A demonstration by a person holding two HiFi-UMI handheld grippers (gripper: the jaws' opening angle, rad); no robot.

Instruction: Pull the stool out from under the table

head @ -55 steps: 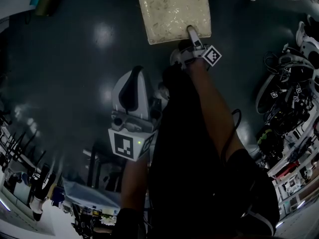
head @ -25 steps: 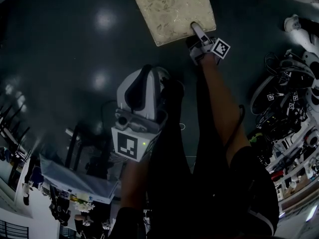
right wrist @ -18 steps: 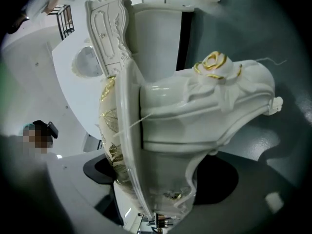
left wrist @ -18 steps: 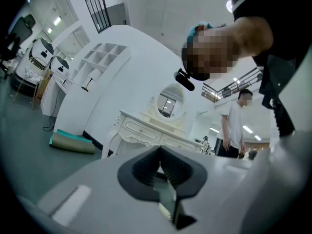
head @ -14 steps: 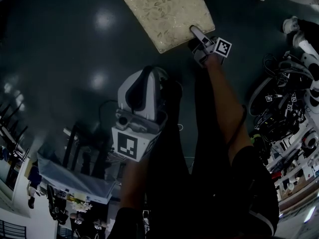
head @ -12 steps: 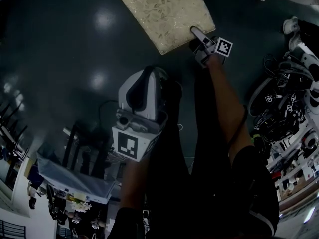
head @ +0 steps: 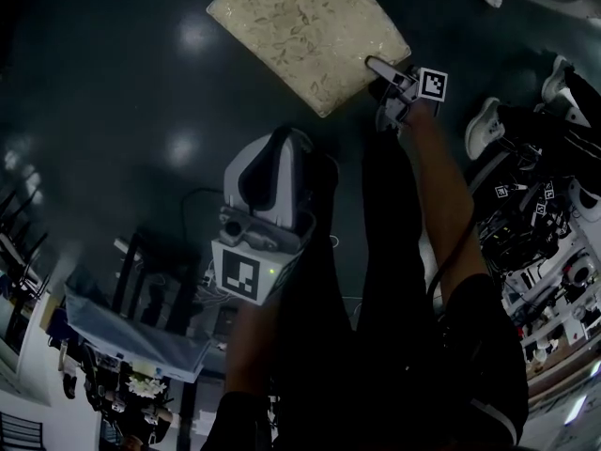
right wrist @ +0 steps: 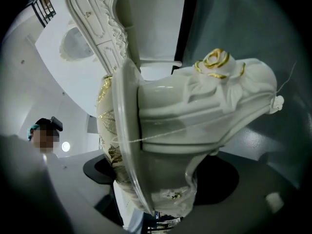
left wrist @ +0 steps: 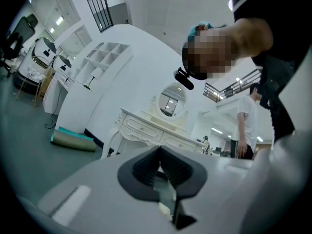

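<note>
Stool point(head: 305, 36) set on dark glossy floor point(head: 141, 111), seat turned cornerwise. Bare floor is seen to its left; cable clutter point(head: 535, 224) is kept well apart on the right. Cream cushion, gold leaf pattern; white carved frame, gold rose. Near corner is gripped by right gripper point(head: 380, 69) jaws. Left gripper point(left wrist: 161, 172) jaws are closed, empty.

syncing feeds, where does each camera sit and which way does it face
Head view: on the person's head, facing steeply down at floor and stool; arms, legs, left gripper, right gripper show.
Left gripper view: on the left gripper, facing level at a white dressing table; its shut jaws and the person show.
Right gripper view: on the right gripper, facing the stool's carved frame clamped in its jaws.
Shared: head and right gripper views both show the stool.
</note>
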